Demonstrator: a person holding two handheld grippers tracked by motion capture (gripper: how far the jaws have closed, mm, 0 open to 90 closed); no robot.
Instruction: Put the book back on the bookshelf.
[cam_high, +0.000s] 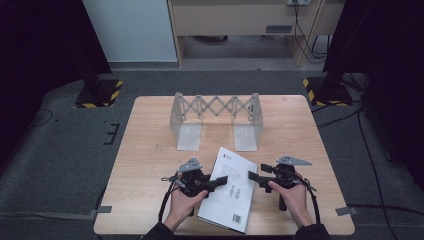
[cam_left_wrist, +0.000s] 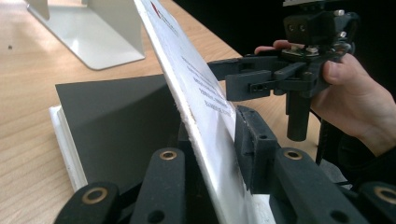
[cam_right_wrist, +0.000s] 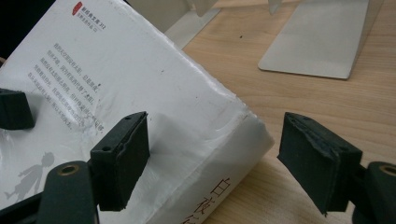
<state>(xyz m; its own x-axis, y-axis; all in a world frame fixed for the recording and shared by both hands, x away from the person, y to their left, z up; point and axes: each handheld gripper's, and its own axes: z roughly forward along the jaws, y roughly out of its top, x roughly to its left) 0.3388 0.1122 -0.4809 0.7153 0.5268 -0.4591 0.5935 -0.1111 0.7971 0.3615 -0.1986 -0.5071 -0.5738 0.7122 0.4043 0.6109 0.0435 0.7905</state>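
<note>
Nearest the lens in the high view: two forearms entering from the bottom edge, each hand around a gripper. Left gripper (cam_high: 216, 182) clamped on the lifted front cover (cam_left_wrist: 196, 88) of the white book (cam_high: 231, 192), cover raised at a slant above the dark endpaper (cam_left_wrist: 112, 116), as seen in the left gripper view. Right gripper (cam_high: 254, 175) apart, jaws standing wide either side of the book's spine corner (cam_right_wrist: 233, 126) without pressing it, one above the glossy cover, the other over bare wood. Book lying near the front middle of the wooden counter (cam_high: 150, 150), between the two hands, turned slightly askew. Farther back on the counter, well apart from the book: a grey expandable bookend rack (cam_high: 216, 120) with two flat foot plates.
</note>
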